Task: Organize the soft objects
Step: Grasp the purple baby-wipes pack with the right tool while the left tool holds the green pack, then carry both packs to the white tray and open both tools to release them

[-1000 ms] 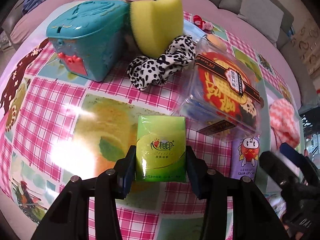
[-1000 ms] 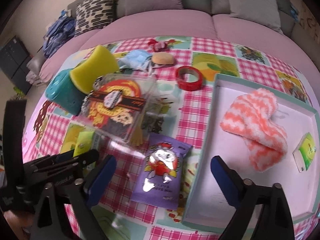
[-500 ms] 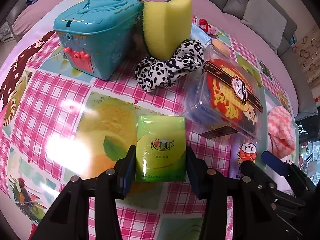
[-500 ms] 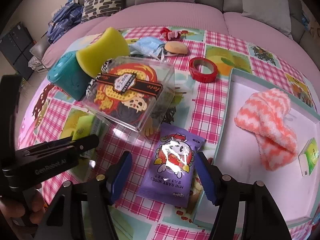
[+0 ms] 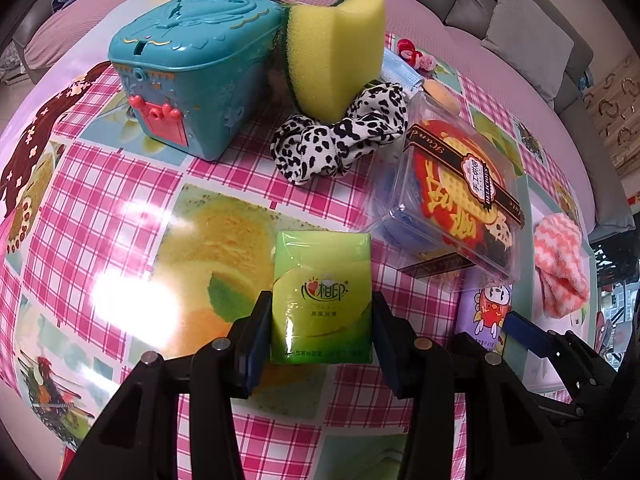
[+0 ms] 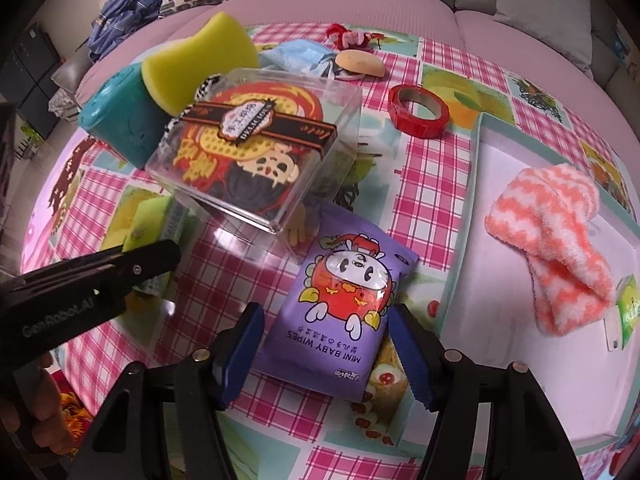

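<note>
Green and glossy, the small rectangular plastic-wrapped tissue pack (image 5: 322, 298) is sitting clenched between the jaws of the left gripper (image 5: 320, 334), both blue pads pressing its sides over the pink checked tablecloth (image 5: 100, 216). Ahead of those jaws to the left, a teal plastic lidded box (image 5: 192, 76) is standing, with a yellow foam sponge (image 5: 334, 52) leaning beside it and a black-and-white spotted fabric scrunchie (image 5: 340, 136) lying just in front. Ahead to the right, a clear plastic box with a red-and-black label (image 6: 256, 148) is resting. The right gripper (image 6: 326, 350) is straddling a purple foil pack of baby wipes (image 6: 340, 300), jaws released and flanking it. Right of those jaws, a pink-and-white fuzzy sock (image 6: 548, 240) is lying in a pale tray (image 6: 500, 380).
</note>
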### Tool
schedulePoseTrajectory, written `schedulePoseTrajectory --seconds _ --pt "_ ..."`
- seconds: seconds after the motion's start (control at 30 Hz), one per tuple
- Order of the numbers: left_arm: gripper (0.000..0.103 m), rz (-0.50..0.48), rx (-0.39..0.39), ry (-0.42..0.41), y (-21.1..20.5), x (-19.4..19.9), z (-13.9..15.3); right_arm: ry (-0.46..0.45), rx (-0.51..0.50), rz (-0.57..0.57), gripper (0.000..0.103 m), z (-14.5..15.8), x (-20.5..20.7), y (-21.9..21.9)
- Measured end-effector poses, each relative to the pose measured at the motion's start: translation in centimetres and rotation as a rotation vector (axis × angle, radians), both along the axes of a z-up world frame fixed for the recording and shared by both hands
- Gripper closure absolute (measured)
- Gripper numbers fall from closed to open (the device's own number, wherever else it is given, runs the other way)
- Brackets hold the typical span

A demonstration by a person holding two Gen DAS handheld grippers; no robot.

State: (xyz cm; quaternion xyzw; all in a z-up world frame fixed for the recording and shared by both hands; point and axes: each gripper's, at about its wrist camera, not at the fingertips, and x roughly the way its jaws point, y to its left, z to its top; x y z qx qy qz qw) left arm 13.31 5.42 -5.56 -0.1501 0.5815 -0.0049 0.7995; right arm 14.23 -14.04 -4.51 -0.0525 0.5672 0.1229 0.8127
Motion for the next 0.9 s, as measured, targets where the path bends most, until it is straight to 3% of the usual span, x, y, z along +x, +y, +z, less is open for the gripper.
schedulePoseTrajectory --seconds 0.63,0.77,0.9 --pt "0.054 -0.005 0.012 0.005 -1.0 0.3 -0.3 0.014 -0.079 0.009 0.037 -1.6 0.0 0.9" --pt "0.054 -0.006 0.011 0.000 -0.9 0.4 -0.3 0.009 -0.082 0.003 0.046 -1.6 0.4 0.9" --pt "0.054 0.008 0.010 -0.006 -0.7 0.3 -0.1 -0.003 -0.086 -0.021 0.047 -1.0 0.7 0.3"
